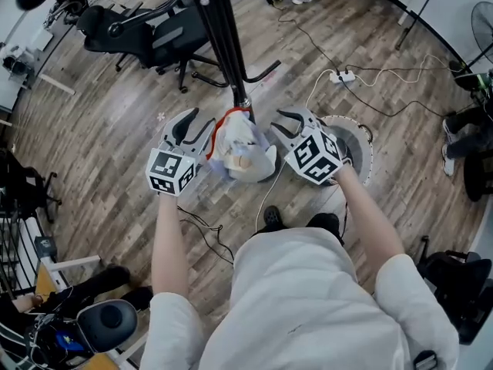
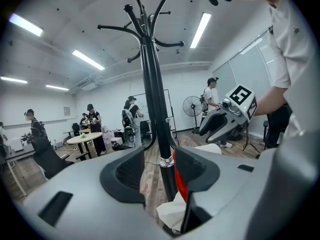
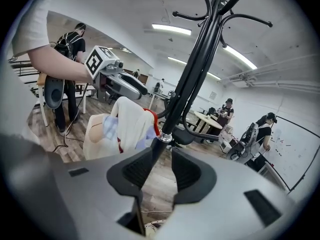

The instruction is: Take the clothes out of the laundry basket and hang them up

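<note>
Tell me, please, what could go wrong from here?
The left gripper has its jaws wide apart, with the garment seemingly just resting against one, so it could slip to the floor. The right gripper is open too and holds nothing. Both sit close to the coat rack pole; a knock might rock it.

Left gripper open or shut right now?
Open: left gripper jaws stand wide apart, with the garment loose beside one jaw, not pinched.
</note>
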A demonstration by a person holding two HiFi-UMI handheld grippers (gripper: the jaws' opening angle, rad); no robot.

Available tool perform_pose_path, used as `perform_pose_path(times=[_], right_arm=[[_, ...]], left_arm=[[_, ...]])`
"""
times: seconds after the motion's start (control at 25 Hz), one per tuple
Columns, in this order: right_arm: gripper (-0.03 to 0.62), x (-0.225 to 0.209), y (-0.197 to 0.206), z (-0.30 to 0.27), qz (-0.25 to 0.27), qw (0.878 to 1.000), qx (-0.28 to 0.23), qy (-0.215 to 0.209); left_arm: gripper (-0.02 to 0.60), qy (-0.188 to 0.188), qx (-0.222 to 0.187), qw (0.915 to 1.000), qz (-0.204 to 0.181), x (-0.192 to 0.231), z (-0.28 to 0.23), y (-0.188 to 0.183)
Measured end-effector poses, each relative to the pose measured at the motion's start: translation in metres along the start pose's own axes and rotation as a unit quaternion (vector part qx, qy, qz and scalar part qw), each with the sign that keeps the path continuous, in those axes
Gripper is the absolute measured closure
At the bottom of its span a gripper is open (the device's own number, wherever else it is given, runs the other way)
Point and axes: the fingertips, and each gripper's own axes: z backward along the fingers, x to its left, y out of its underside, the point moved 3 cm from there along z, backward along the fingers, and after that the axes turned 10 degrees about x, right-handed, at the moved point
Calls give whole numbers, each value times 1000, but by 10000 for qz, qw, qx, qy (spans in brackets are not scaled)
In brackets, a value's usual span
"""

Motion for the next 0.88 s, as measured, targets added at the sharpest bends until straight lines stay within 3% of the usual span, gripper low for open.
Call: perform_pose_path(times=[0.6, 0.88], right_arm=[[484, -41, 70, 81, -260, 9996, -57, 121], [496, -58, 121, 125, -387, 9990, -24, 202]], left_arm=[[380, -135, -298, 9982, -505, -85, 3, -92], [388, 18, -391, 9977, -553, -152, -14, -119]])
